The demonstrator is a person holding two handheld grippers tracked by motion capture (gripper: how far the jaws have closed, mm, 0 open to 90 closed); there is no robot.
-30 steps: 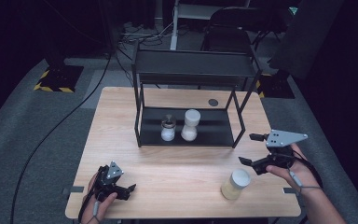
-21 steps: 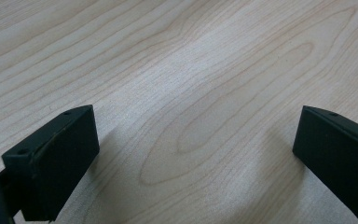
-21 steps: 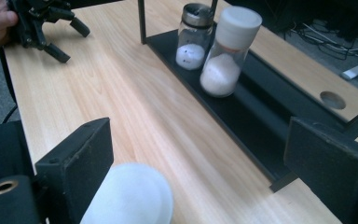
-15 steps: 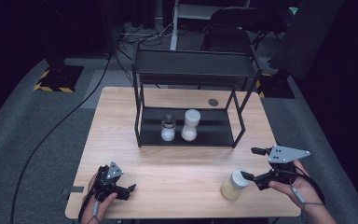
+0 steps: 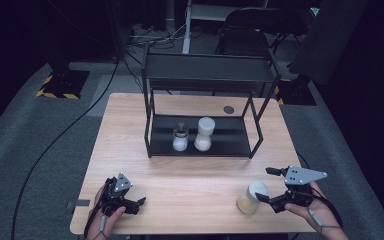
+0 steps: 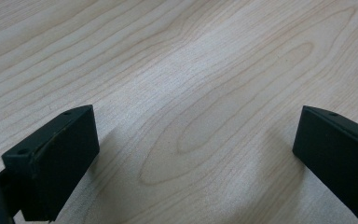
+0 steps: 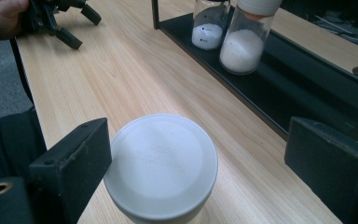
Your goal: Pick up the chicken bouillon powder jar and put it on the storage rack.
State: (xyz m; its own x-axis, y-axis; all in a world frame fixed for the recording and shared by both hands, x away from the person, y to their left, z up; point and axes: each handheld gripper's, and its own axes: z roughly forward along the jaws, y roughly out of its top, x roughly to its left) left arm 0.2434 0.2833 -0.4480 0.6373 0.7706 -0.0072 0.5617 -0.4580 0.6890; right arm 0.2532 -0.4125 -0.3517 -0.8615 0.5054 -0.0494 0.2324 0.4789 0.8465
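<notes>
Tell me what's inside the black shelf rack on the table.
On the rack's bottom shelf stand two clear jars of white powder: a short one and a taller white-capped one. The top shelf hides whatever lies behind them.

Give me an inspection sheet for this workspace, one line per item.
Surface: wooden table, bare around the things on it.
Job's things: white-lidded jar upright near the table's right front, holding pale contents.
Clutter: black two-level rack with two jars of white powder on its lower shelf; small dark disc behind the rack.
Grippers: right gripper open, jaws either side of the jar's lid, one jaw close to it, the other apart; left gripper open over bare wood.
Cables: black cable across the floor at left.
Surroundings: grey carpet, dark chair behind.
</notes>
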